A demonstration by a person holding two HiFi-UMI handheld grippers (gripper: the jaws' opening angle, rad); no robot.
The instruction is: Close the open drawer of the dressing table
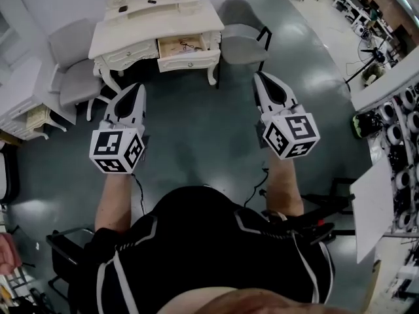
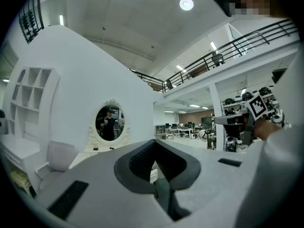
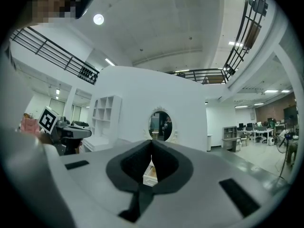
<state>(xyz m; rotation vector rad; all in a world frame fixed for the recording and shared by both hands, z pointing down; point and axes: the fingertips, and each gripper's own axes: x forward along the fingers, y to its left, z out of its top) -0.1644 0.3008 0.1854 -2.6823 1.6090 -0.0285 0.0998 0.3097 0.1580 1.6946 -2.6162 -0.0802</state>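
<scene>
Open drawer [image 1: 186, 50] jutting from the white vanity surface [image 1: 131, 34], left claw [image 1: 134, 87] and right claw [image 1: 261, 78] both pressed together, empty, held well short of it

Glossy dark floor [image 1: 196, 120]; grey chair [image 1: 243, 34]; white wall [image 3: 137, 87]; ceiling lamp [image 2: 186, 4].

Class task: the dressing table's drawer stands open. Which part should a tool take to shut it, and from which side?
The front panel of the drawer, met from the room side. The drawer juts straight out of the dressing table into the room, so that flat face is nearest, and a square push near its middle should slide it in.
</scene>
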